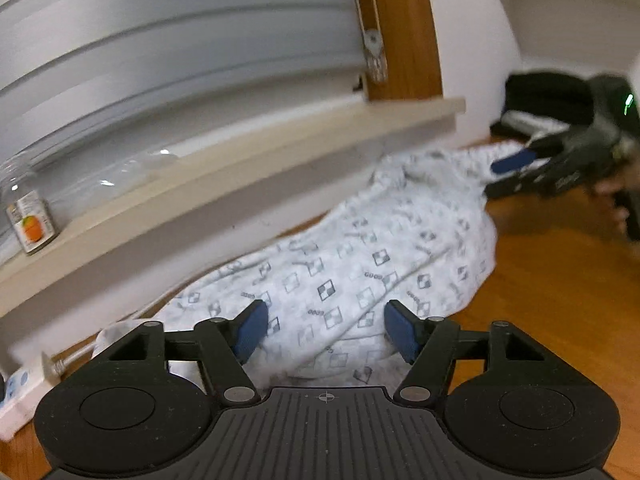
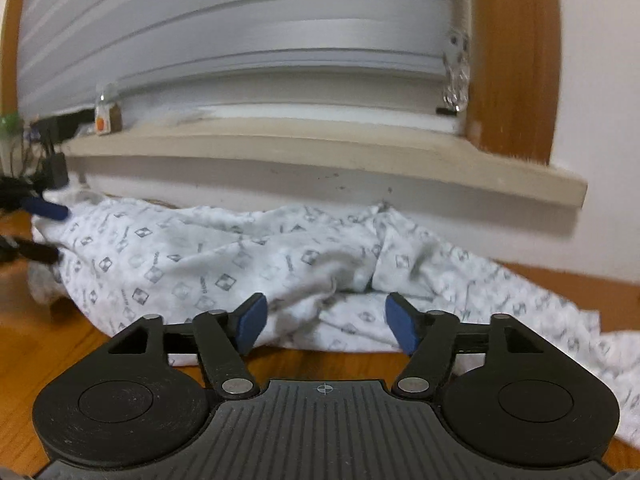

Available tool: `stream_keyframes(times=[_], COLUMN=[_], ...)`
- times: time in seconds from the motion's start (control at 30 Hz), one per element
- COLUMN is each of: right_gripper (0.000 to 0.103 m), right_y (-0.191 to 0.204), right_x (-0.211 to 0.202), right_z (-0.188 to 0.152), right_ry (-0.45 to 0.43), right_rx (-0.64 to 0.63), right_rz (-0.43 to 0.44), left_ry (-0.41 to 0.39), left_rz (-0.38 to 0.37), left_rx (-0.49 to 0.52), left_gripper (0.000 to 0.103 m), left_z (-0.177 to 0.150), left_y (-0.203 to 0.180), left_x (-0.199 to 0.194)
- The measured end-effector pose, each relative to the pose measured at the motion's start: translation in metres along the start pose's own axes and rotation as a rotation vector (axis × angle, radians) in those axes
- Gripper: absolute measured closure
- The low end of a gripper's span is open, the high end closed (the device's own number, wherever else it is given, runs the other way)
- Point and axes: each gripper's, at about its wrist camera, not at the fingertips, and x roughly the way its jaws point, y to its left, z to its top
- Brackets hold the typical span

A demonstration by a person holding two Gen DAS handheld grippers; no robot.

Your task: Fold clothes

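Below the window ledge (image 2: 320, 168), on the wooden floor (image 1: 560, 288), lies the garment (image 2: 224, 264) to be folded: a white cloth printed with small grey squares, heaped in loose ridges against the wall.

Tong state. My left gripper (image 1: 326, 330) has its blue pads spread, with cloth showing in the gap; the pads do not press on it. My right gripper (image 2: 326, 326) is likewise spread, aimed at a crease near the middle of the heap, and pinches nothing. No cloth is lifted by either tool.

Position. From the left wrist view, the right gripper sits at the far end of the garment, its tips over the cloth. From the right wrist view, the left gripper sits at the opposite end. The two tools are well apart, one at each end.

Handling judgement. The fabric appears thin, light and fully limp. It will drape, sag between two hold points and slide easily on the smooth floor. It is not fragile. A single pinch may catch several layers at once, since the folds overlap.

Recommended hold. Take an outer edge or corner at each end, not the bunched centre, so the cloth spreads flat when raised. True corners are hidden in the folds; I cannot tell which edge is a hem.
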Motion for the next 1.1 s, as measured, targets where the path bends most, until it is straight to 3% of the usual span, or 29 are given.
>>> stream_keyframes(times=[0.03,0.07,0.1,0.27,0.37,0.47,0.53,0.67,0.93,1.0,1.03,1.07,1.1], right_gripper=[0.034,0.034,0.034,0.034,0.034,0.034,0.034,0.034,0.035,0.040,0.053,0.079,0.088], right_y=[-0.001,-0.002,-0.002,-0.006,-0.002,0.009,0.017,0.034,0.058,0.057,0.056,0.055,0.054], right_x=[0.000,0.001,0.001,-0.008,-0.006,0.002,0.007,0.013,0.041,0.049,0.053,0.056,0.060], right_z=[-0.001,-0.002,-0.003,-0.001,0.003,0.008,0.011,0.015,0.020,0.027,0.031,0.036,0.041], right_ry=[-0.002,-0.002,-0.004,-0.040,-0.048,-0.048,-0.047,-0.040,0.019,0.017,0.017,0.019,0.016], right_rx=[0.000,-0.004,-0.007,0.011,0.004,-0.029,-0.043,-0.068,-0.140,-0.125,-0.116,-0.106,-0.097], right_rz=[0.002,-0.004,-0.008,0.007,0.017,0.026,0.051,0.114,0.166,0.178,0.183,0.189,0.186], left_ry=[0.009,0.010,-0.002,-0.178,-0.216,-0.173,-0.131,-0.072,-0.065,-0.065,-0.064,-0.062,-0.059], left_rz=[-0.001,-0.011,-0.023,-0.043,0.034,0.151,0.174,0.209,0.175,0.161,0.153,0.144,0.131], left_rx=[0.005,-0.003,-0.023,-0.181,-0.196,-0.156,-0.169,-0.192,-0.235,-0.247,-0.253,-0.258,-0.257], left_gripper=[0.065,0.086,0.094,0.100,0.100,0.100,0.100,0.092,0.061,0.061,0.061,0.060,0.058], left_z=[0.002,0.007,0.012,0.057,0.087,0.103,0.101,0.084,0.036,0.025,0.018,0.012,0.004], left_y=[0.000,0.003,0.008,0.050,0.067,0.075,0.081,0.086,0.079,0.076,0.074,0.071,0.067], left_x=[0.004,0.005,0.002,-0.032,-0.032,-0.011,0.007,0.025,-0.004,-0.012,-0.016,-0.021,-0.025])
